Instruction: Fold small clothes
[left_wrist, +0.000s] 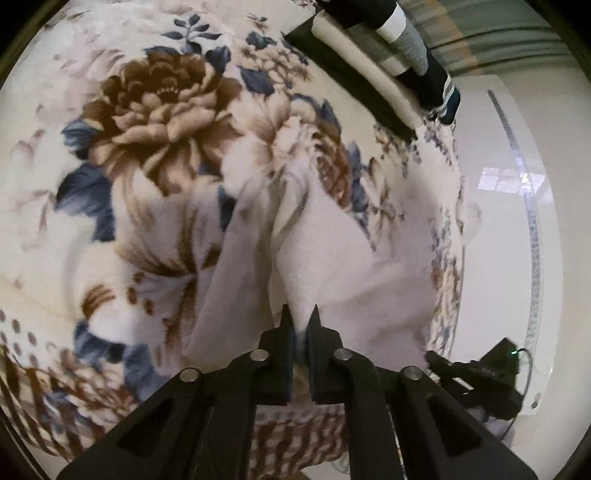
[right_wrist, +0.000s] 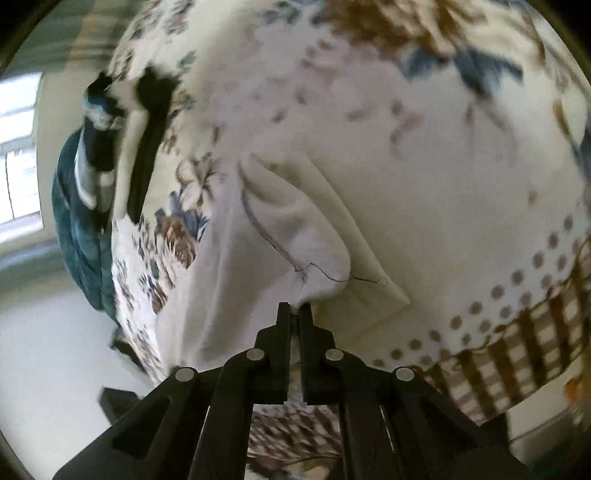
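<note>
Left gripper: tipped down toward the bed, black fingers nearly together, pinching a fold of the white cloth right at the tips. Cloth pulled up into a soft peak at the pinch, spreading away over the flowery blanket, with its far end crumpled near the big brown flower. Farther back on the blanket, a pile of folded clothes in black, white and grey, well apart from the pinch. Over at the right edge of that view, a bit of the other black tool, beside the cloth's edge. Right gripper: also tipped down, fingers squeezed narrow on an edge of the same white cloth, close to a loose dark thread. Cloth lifted a little there, with a flap hanging to the right. Dotted and checked blanket border just beside it.
</note>
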